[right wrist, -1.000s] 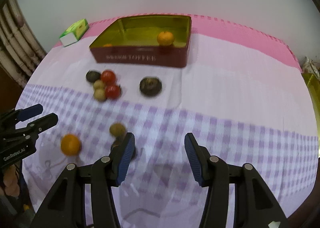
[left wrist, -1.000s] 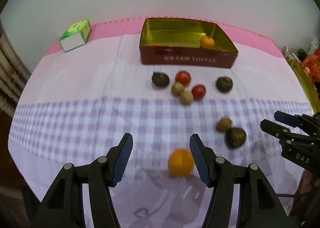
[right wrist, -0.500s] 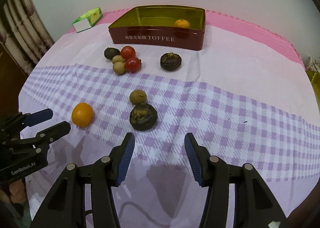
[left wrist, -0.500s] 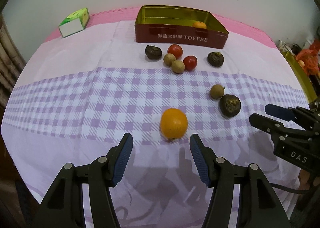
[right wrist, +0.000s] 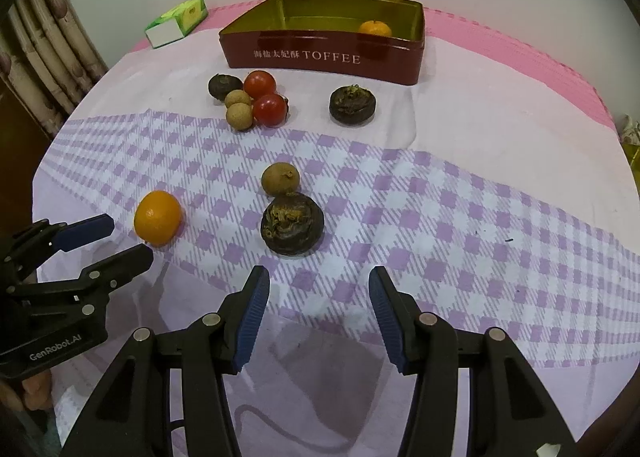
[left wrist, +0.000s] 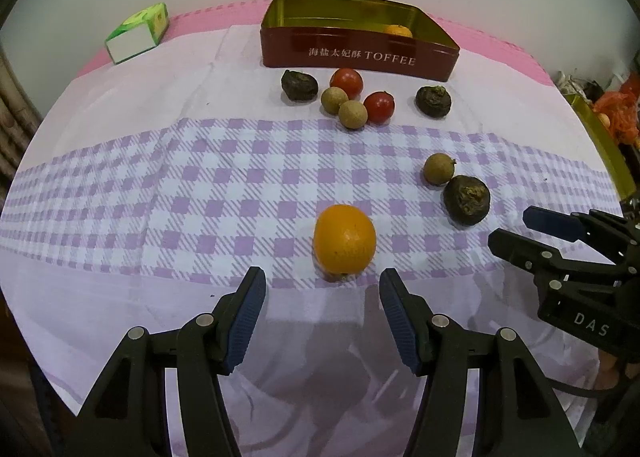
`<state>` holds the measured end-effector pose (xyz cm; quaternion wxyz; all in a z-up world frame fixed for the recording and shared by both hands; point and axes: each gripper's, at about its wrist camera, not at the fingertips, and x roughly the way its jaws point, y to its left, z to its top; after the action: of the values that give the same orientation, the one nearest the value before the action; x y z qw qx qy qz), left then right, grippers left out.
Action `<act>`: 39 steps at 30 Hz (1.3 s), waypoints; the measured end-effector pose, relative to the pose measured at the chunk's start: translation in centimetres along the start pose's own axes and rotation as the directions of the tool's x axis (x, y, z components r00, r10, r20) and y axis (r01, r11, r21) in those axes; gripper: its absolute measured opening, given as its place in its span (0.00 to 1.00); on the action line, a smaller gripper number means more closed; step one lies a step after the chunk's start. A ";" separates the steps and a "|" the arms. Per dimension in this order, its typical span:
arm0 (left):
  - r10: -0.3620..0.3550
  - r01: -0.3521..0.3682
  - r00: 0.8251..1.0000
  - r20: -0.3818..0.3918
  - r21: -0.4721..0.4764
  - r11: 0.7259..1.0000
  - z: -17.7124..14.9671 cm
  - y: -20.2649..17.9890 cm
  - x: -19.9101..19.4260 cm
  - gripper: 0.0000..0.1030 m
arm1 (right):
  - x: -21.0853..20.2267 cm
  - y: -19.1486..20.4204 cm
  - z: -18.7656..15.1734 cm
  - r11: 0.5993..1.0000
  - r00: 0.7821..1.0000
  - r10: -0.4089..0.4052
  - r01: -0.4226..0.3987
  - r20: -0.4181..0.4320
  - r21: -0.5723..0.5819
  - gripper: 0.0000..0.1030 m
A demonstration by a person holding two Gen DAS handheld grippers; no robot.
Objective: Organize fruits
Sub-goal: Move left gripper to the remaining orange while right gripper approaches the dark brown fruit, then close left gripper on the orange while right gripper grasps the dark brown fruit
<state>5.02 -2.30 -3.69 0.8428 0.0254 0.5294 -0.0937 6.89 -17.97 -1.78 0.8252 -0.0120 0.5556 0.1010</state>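
Note:
An orange (left wrist: 344, 244) (right wrist: 157, 217) lies on the checked cloth just beyond my open left gripper (left wrist: 322, 289), a little right of its middle line; nothing is between the pads. My right gripper (right wrist: 318, 289) also stands open and bare, with a dark wrinkled fruit (right wrist: 292, 223) (left wrist: 466, 199) just ahead of its left finger and a brown longan (right wrist: 280, 178) behind that. Farther back lie two tomatoes (right wrist: 260, 84), two longans (right wrist: 239, 116) and two more dark fruits (right wrist: 353, 103). A red toffee tin (right wrist: 320, 55) (left wrist: 360, 57) holds a small orange (right wrist: 374, 29).
A green and white carton (left wrist: 137, 33) (right wrist: 177, 21) lies at the back left on the pink cloth. Curtains (right wrist: 44, 57) hang to the left of the table. A gold tin edge and orange bags (left wrist: 612, 113) sit off the right side.
Both grippers have sunk closer to the cloth, so the orange and the dark fruit now look larger and sharper, each just ahead of a gripper's fingertips. The jaws' spread is unchanged.

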 end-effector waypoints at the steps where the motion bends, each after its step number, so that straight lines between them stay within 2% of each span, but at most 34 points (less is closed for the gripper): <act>1: 0.000 0.000 1.000 -0.003 0.000 1.000 0.0 0.0 0.1 0.58 | 0.1 0.1 0.0 1.000 1.000 0.001 -0.001 -0.004 -0.003 0.48; 22: 0.015 -0.015 1.000 -0.013 0.016 1.000 0.9 0.1 1.5 0.58 | 1.9 1.3 0.9 0.999 0.999 0.004 -0.005 -0.035 -0.036 0.48; 39: 0.031 -0.031 0.999 -0.022 -0.001 1.000 1.7 0.8 2.7 0.58 | 3.2 1.8 2.1 0.998 0.999 -0.022 0.020 -0.023 -0.065 0.46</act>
<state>7.76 -2.10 -5.39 0.8384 0.0340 0.5381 -0.0802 9.68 -15.46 -3.72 0.8186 -0.0456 0.5618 0.1100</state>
